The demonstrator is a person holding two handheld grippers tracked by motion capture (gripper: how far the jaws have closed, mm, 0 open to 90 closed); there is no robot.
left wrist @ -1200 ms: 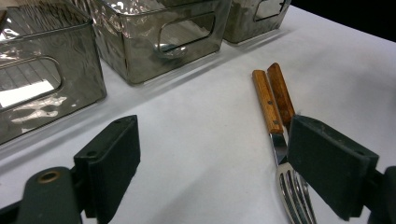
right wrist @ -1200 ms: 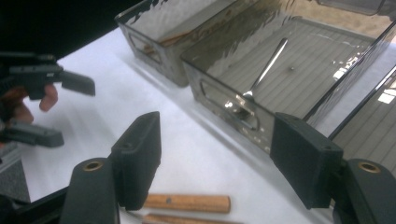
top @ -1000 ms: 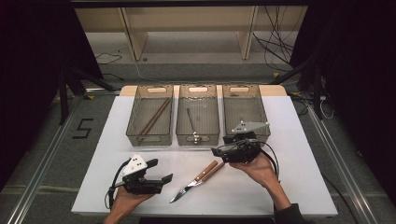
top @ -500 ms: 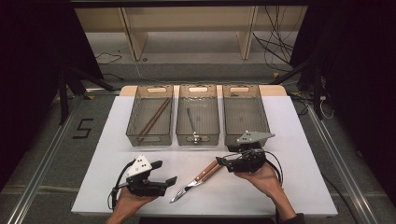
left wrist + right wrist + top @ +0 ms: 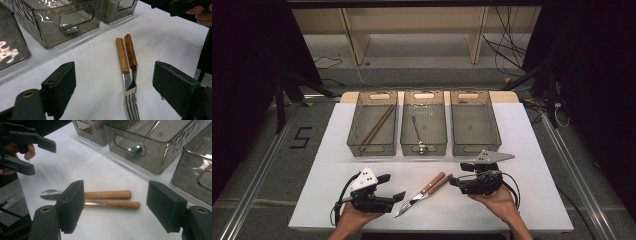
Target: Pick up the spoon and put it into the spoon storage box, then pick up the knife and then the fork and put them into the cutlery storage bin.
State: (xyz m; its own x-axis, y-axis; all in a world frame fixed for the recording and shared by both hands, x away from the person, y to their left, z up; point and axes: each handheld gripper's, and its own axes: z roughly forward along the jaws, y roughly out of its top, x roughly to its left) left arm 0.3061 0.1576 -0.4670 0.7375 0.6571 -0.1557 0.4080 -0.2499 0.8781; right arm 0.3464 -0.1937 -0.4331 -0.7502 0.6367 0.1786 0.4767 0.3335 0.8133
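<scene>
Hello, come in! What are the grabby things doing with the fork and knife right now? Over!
Both hand-held grippers open, left, right. Right's jaws have just been opening, empty. Knife and fork lie side by side between them. Nothing in the way.

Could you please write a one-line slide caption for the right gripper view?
Open right gripper nears a wooden-handled knife and fork lying side by side before three bins.

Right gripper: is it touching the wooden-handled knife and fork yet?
Apart. The right gripper view shows the right gripper open, white table visible between it and the knife and fork.
</scene>
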